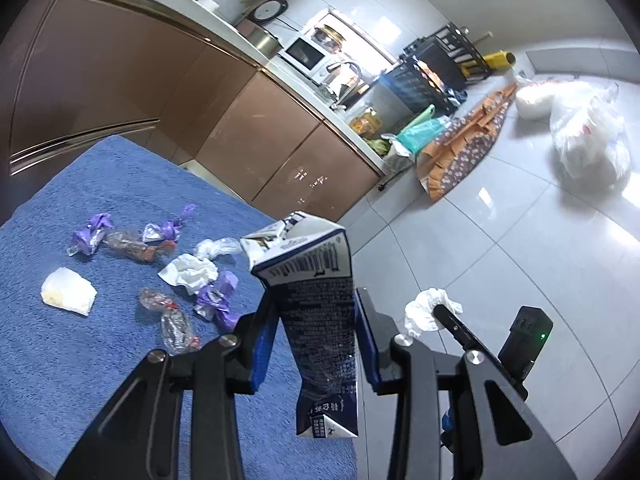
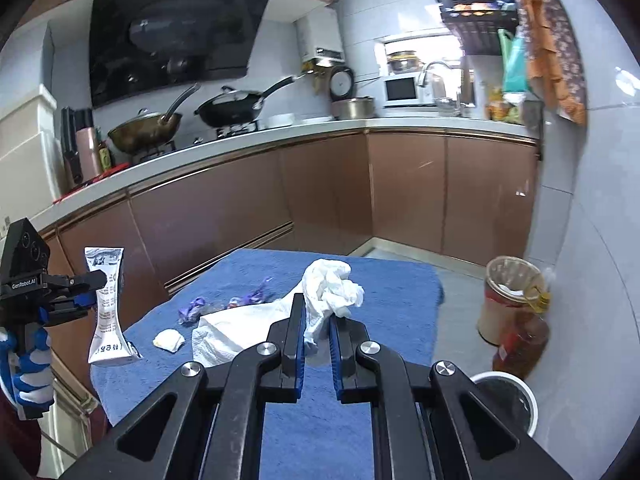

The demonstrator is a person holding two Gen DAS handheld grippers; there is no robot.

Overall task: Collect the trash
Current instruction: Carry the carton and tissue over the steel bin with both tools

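My left gripper (image 1: pixel 314 294) is shut on a crushed blue-and-white milk carton (image 1: pixel 320 340), held upright over the near edge of the blue towel (image 1: pixel 80 360). The right wrist view shows that same gripper (image 2: pixel 98 290) and carton (image 2: pixel 106 312) at the far left. My right gripper (image 2: pixel 316 314) is shut on a crumpled white tissue (image 2: pixel 332 286) above the towel (image 2: pixel 400 280); in the left wrist view the tissue (image 1: pixel 422 312) hangs over the floor. Purple wrappers (image 1: pixel 94 234), clear wrappers (image 1: pixel 176 326), a tissue (image 1: pixel 192 272) and a white wad (image 1: pixel 68 292) lie on the towel.
A white-rimmed bin (image 2: pixel 506 384) stands on the floor at the lower right. Beyond it are a lined bin (image 2: pixel 508 292) and an oil bottle (image 2: pixel 520 340) against the wall. A paper towel (image 2: pixel 240 328) lies on the towel. Brown cabinets (image 2: pixel 320 200) run behind; plastic bags (image 1: pixel 588 140) sit on the floor.
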